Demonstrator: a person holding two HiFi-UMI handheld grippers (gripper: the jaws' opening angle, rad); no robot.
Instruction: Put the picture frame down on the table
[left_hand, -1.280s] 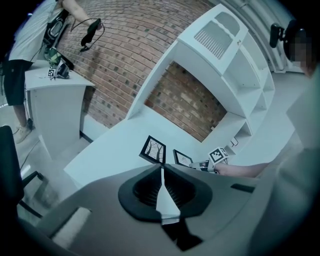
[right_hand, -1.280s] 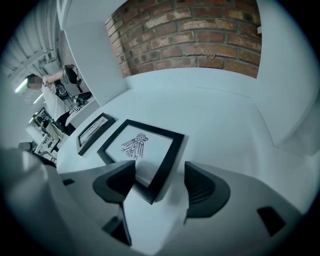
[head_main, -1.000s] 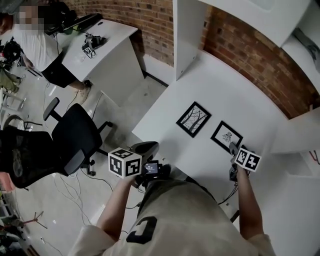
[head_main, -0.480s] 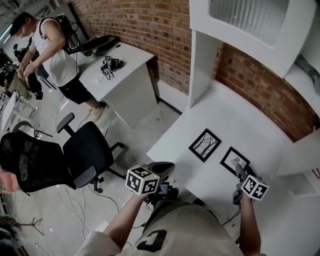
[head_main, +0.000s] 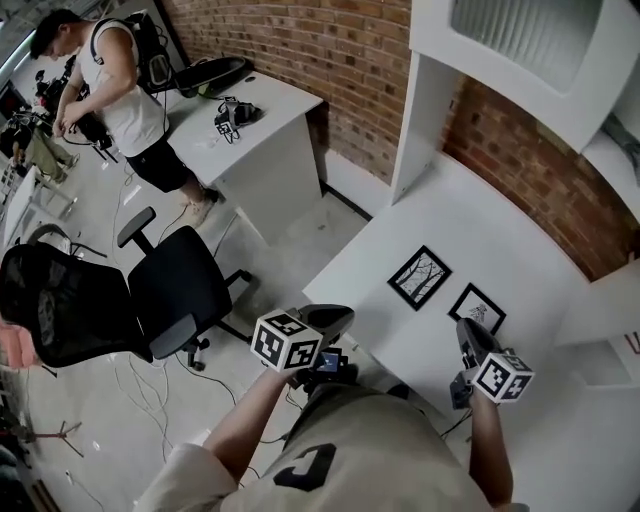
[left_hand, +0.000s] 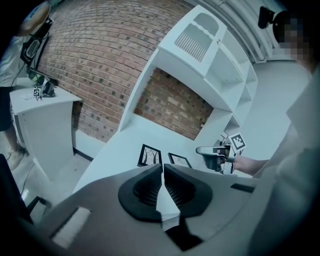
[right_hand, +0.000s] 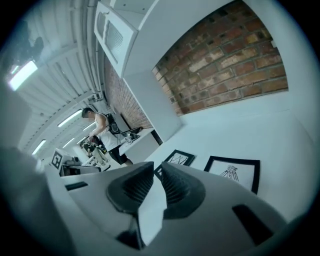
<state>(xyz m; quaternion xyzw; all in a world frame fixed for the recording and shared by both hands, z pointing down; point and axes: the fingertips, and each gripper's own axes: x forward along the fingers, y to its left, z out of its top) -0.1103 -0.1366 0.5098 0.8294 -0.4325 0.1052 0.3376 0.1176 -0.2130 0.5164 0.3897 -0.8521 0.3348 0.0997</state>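
**Picture frame laid flat on the worktop, both claws empty.**

The small picture frame (head_main: 477, 308) lies face up on the white worktop (head_main: 470, 200) beside a larger frame (head_main: 419, 277); lying flat, it needs no support. The right claw (right_hand: 157, 164) hangs above and just short of it. Its jaws have just been closing and are almost together, with nothing between them. The left claw (left_hand: 163, 165) is clenched on nothing, off the worktop's edge, apparently idle. The placing looks complete.
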